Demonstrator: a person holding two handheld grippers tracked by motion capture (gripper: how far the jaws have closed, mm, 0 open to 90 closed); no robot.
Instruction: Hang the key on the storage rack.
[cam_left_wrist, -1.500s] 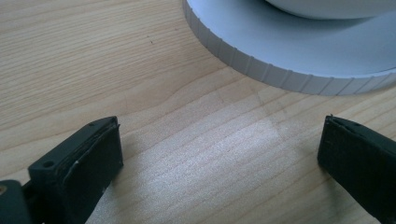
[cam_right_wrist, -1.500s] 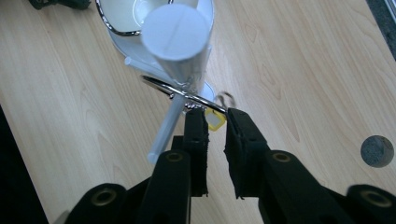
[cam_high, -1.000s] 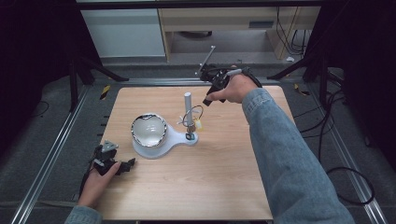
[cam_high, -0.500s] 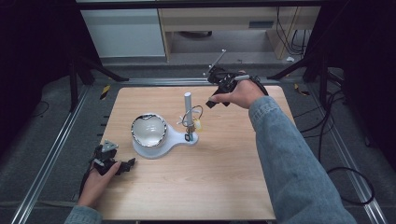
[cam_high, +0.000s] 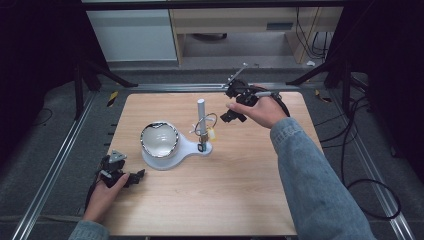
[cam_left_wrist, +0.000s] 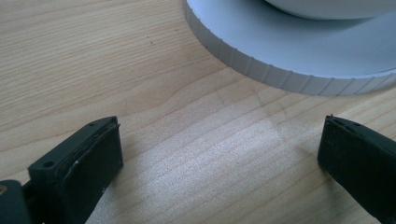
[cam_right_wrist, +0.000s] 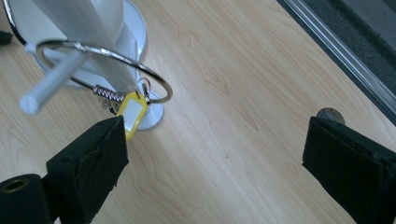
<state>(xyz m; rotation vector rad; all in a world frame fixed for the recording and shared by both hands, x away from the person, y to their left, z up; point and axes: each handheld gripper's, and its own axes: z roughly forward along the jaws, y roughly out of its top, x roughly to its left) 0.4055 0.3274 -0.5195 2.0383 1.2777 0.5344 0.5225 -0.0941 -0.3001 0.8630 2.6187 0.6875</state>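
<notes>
A white stand (cam_high: 175, 152) sits mid-table and carries a shiny metal bowl (cam_high: 159, 139) and an upright white post (cam_high: 201, 107). A metal ring (cam_right_wrist: 102, 70) with a yellow key tag (cam_right_wrist: 132, 112) hangs on the post's side peg (cam_right_wrist: 51, 86). My right gripper (cam_high: 230, 103) hovers open just right of the post, jaws wide apart with nothing between them (cam_right_wrist: 215, 163). My left gripper (cam_high: 134, 176) rests open on the table near the front left corner. It points at the ribbed edge of the stand's base (cam_left_wrist: 280, 74).
The wooden table (cam_high: 240, 185) has bare room on its right half and along the front. Metal rails (cam_high: 60, 160) run down both sides. Cables (cam_high: 365, 185) lie on the floor to the right. A small round metal insert (cam_right_wrist: 330, 115) is set in the tabletop near its far edge.
My right gripper has shifted a little to the right and toward the near side, turning to face the post and ring. The left gripper has stayed put.
</notes>
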